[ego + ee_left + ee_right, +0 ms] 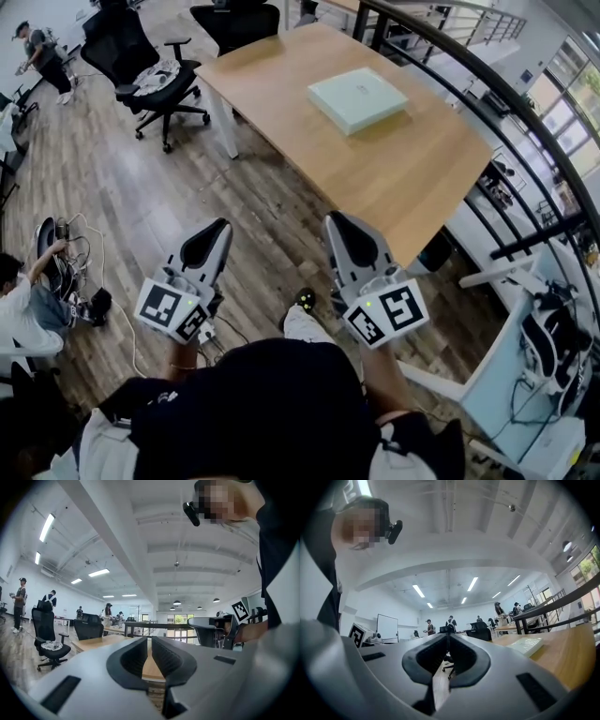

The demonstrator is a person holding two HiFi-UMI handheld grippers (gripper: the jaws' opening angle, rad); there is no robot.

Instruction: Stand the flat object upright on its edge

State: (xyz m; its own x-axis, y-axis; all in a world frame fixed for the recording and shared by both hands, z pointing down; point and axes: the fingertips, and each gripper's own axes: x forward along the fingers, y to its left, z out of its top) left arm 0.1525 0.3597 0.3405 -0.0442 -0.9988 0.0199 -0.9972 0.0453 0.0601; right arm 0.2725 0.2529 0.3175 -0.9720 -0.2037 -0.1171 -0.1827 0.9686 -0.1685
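A: Nearest first. What are the 2 grippers doing?

B: Left gripper (214, 236) and right gripper (345, 231) are held level and abreast in front of the person, over the plank floor (141, 197), short of the table (412, 183). Each has its jaws pressed together with nothing between them. My reading is that they are closed and empty because nothing is within reach.

A: And the object?

B: The flat object (357, 97), a pale green slab, lies on its broad face on the table's far half, well apart from both grippers. It sits skewed, with 1 corner toward us. It is not yet upright, so I judge the task unstarted. Tipping it probably needs support from 2 sides, which would explain the paired grippers.

A: Beyond that?

B: An office chair (141, 66) stands past the table's left corner, with people further off.
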